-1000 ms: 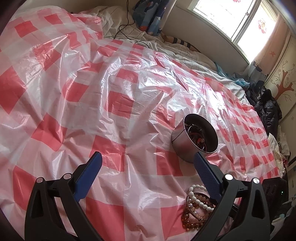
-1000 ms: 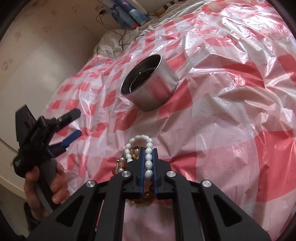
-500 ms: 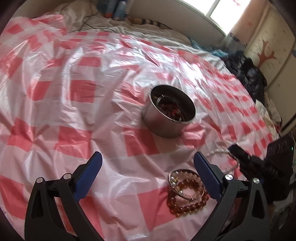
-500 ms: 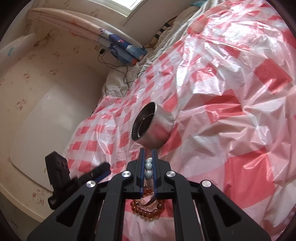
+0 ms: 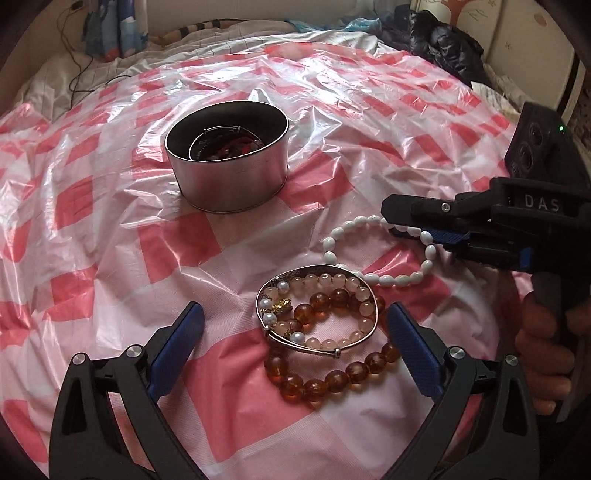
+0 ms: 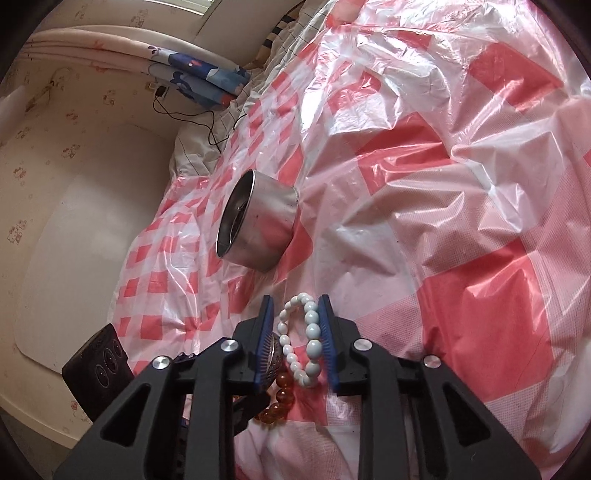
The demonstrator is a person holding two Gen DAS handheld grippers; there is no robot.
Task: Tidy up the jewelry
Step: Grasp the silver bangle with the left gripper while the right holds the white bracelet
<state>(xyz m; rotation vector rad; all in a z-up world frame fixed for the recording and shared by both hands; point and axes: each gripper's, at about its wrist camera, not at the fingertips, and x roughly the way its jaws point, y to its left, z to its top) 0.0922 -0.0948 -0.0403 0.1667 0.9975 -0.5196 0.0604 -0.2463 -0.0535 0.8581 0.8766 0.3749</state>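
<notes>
A round metal tin (image 5: 229, 162) stands on the red-and-white checked plastic sheet (image 5: 110, 221) with jewelry inside; it also shows in the right wrist view (image 6: 258, 229). A white bead bracelet (image 5: 373, 254) lies partly on the sheet. My right gripper (image 6: 296, 321) has parted its jaws around it, and the beads (image 6: 312, 343) rest against the right finger. A pile of amber beads (image 5: 332, 376), pink beads and a silver bangle (image 5: 317, 310) lies between the wide-open fingers of my left gripper (image 5: 295, 325).
The sheet covers a bed. White bedding, a black cable (image 5: 74, 70) and blue patterned cloth (image 6: 207, 77) lie at the far end. Dark clothes (image 5: 436, 33) are piled at the far right. A wall (image 6: 74, 184) borders the bed's left side.
My right gripper has opened from shut on the white bracelet to slightly parted. My left gripper has moved in over the bracelet pile. The tin looks closer.
</notes>
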